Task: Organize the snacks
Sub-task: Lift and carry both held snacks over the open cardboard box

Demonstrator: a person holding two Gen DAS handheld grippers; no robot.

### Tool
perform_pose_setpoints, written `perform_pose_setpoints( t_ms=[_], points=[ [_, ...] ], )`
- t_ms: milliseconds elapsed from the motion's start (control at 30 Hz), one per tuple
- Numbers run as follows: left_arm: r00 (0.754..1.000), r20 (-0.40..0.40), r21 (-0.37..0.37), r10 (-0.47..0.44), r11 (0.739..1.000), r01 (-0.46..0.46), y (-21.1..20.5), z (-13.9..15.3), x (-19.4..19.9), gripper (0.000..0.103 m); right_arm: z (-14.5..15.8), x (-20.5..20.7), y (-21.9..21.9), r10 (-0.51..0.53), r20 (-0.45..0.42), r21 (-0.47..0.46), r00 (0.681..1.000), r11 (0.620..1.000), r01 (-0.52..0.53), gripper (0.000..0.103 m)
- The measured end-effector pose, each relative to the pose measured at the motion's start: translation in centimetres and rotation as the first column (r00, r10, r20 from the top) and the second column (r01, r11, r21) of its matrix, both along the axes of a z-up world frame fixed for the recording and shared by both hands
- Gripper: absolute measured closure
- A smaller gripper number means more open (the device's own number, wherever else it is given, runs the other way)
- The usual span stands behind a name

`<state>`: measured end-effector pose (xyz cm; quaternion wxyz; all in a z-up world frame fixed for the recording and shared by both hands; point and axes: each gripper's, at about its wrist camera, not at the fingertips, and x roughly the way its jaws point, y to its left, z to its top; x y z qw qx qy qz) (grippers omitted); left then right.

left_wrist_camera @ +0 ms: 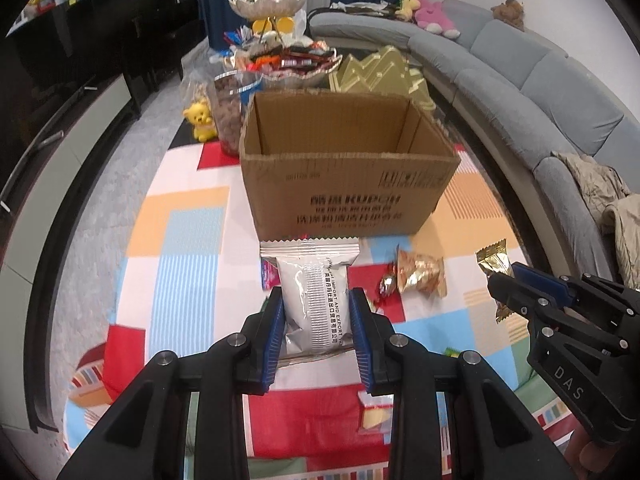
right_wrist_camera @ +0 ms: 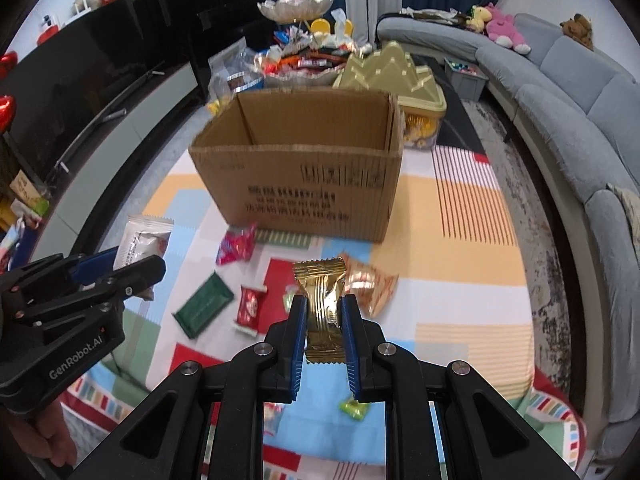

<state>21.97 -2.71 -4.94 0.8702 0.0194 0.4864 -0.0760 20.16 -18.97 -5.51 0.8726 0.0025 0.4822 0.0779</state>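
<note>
My left gripper [left_wrist_camera: 316,300] is shut on a silver snack packet [left_wrist_camera: 310,280] held upright above the patchwork cloth [left_wrist_camera: 188,236]. An open, empty-looking cardboard box [left_wrist_camera: 344,184] stands just beyond it. My right gripper [right_wrist_camera: 323,308] is shut on a gold foil packet [right_wrist_camera: 322,292], also lifted off the cloth, in front of the same cardboard box [right_wrist_camera: 304,184]. Each gripper shows in the other's view: the right gripper [left_wrist_camera: 505,280] low right, the left gripper [right_wrist_camera: 138,262] low left with the silver packet [right_wrist_camera: 142,240]. Loose snacks lie on the cloth: a green bar [right_wrist_camera: 204,304], a red wrapper [right_wrist_camera: 250,306], a pink packet [right_wrist_camera: 237,243], a gold-orange bag [left_wrist_camera: 420,276].
Behind the box stand a tiered dish piled with sweets [left_wrist_camera: 280,60], a gold-lidded tub [right_wrist_camera: 400,80] and a jar of nuts [left_wrist_camera: 230,116]. A grey sofa [left_wrist_camera: 540,92] curves along the right. A dark TV cabinet [right_wrist_camera: 132,64] runs along the left.
</note>
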Motion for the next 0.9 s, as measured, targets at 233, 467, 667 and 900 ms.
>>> perform_pose_setpoints(
  t_ms=[233, 467, 667, 900],
  points=[
    [0.999, 0.043, -0.002, -0.003, 1.0, 0.003, -0.5, 2.0, 2.1, 0.071, 2.8, 1.9, 0.1, -0.003, 0.067, 0.005, 0.998, 1.0, 0.003, 0.084],
    [0.998, 0.066, 0.006, -0.009, 1.0, 0.009, -1.0, 3.3, 4.1, 0.071, 4.3, 3.9, 0.5, 0.0, 0.102, 0.009, 0.995, 1.0, -0.001, 0.084],
    [0.996, 0.092, 0.011, 0.006, 1.0, -0.007, -1.0, 4.5, 6.3, 0.071, 5.4, 5.8, 0.9, -0.007, 0.131, 0.005, 0.991, 1.0, 0.006, 0.084],
    [0.995, 0.097, 0.017, 0.018, 1.0, -0.02, -0.8, 5.0, 9.4, 0.071, 7.0, 8.7, 1.3, -0.01, 0.184, -0.031, 0.983, 0.999, 0.016, 0.084]
  ],
)
